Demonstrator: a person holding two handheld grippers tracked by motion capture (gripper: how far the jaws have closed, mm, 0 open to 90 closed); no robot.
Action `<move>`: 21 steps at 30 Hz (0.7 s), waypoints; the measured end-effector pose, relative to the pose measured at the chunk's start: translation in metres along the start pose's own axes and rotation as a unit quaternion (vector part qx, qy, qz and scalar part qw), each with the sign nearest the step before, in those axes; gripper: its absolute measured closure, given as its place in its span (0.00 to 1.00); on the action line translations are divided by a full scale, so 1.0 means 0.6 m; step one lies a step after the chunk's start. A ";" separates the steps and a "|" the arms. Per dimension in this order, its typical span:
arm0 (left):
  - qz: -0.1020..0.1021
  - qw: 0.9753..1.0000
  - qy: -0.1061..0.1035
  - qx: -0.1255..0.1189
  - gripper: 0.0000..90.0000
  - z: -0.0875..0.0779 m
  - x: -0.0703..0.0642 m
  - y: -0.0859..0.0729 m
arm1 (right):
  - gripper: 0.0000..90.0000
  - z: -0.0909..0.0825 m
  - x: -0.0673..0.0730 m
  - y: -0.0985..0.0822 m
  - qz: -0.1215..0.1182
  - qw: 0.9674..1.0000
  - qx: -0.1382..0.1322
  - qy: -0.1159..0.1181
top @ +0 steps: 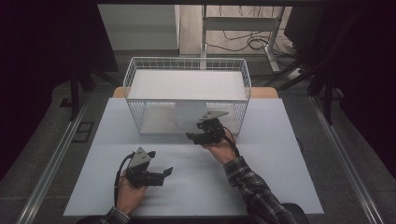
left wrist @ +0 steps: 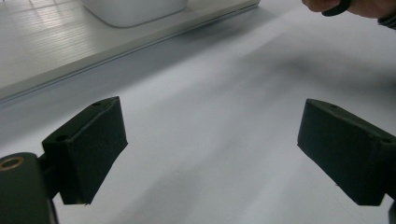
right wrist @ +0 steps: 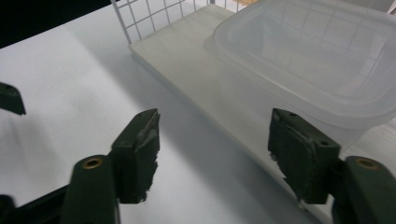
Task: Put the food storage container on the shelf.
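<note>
The right gripper point(right wrist: 212, 156), its jaws parted around nothing, hovers just in front of the clear plastic container point(right wrist: 317, 60) sitting in the wire basket point(top: 187, 93), while the left gripper point(left wrist: 212, 149) gapes wide and empty over the table point(top: 261, 172).

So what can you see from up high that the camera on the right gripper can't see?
From up high: the person's two hands, the left gripper with open jaws over the table, the top shelf of the wire rack and the floor with cables behind it.

From the right gripper view: a close look at the clear plastic box sitting on the rack's bottom board, and the worn pads of that gripper, standing apart with nothing between them.

Both: the white table, the wire rack, the box under its shelf and the right gripper.
</note>
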State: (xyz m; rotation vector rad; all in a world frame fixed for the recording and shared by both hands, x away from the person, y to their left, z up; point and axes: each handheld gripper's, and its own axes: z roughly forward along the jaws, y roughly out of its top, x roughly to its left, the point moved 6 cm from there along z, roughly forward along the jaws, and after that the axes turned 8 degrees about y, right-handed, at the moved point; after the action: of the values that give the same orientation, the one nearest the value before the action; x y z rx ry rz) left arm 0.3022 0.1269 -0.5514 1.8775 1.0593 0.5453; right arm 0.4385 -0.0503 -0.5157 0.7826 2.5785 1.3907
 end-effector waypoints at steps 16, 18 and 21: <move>-0.004 1.000 -0.006 0.001 0.08 0.000 -0.001 0.000 | 0.19 -0.024 0.011 -0.013 -0.008 1.000 -0.003 -0.002; -0.005 1.000 -0.007 0.001 0.08 0.000 -0.001 0.000 | 0.18 -0.027 0.012 -0.015 -0.007 1.000 -0.003 -0.001; -0.006 1.000 -0.008 0.000 0.08 0.000 0.000 0.000 | 0.15 -0.034 0.016 -0.020 -0.009 1.000 -0.002 -0.002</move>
State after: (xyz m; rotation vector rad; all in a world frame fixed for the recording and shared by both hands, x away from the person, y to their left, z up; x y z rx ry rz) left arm 0.3018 0.1270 -0.5514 1.8717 1.0598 0.5229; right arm 0.4188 -0.0661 -0.5125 0.7581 2.5730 1.3862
